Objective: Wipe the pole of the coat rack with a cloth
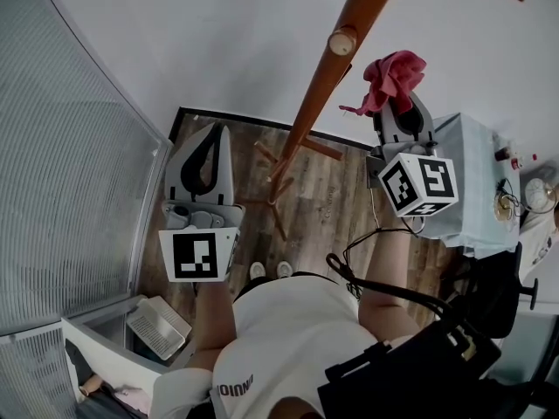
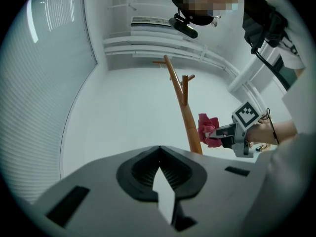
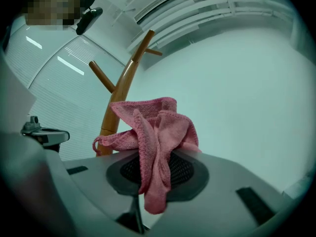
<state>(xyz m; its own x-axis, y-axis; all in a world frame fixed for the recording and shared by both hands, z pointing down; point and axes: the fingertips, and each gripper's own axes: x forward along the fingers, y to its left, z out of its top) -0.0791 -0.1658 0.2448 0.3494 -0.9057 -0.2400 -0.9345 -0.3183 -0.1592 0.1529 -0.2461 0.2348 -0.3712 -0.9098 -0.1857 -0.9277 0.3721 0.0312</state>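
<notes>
The single coat rack pole [image 1: 325, 84] stands upright on the wood floor, its long axis running from the splayed feet up past the head view's top edge. Two grippers flank it, both pointing at the wall behind it: the left gripper [image 2: 159, 149] is held well off the pole's left side, jaws closed together on nothing. The right gripper [image 3: 155, 167] is raised just right of the pole, clamped on the one bunched pink cloth [image 3: 157, 127], which sits close beside the pole.

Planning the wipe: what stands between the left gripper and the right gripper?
The coat rack's pole stands between the left gripper and the right gripper, which clamps the pink cloth; the head view shows it.
</notes>
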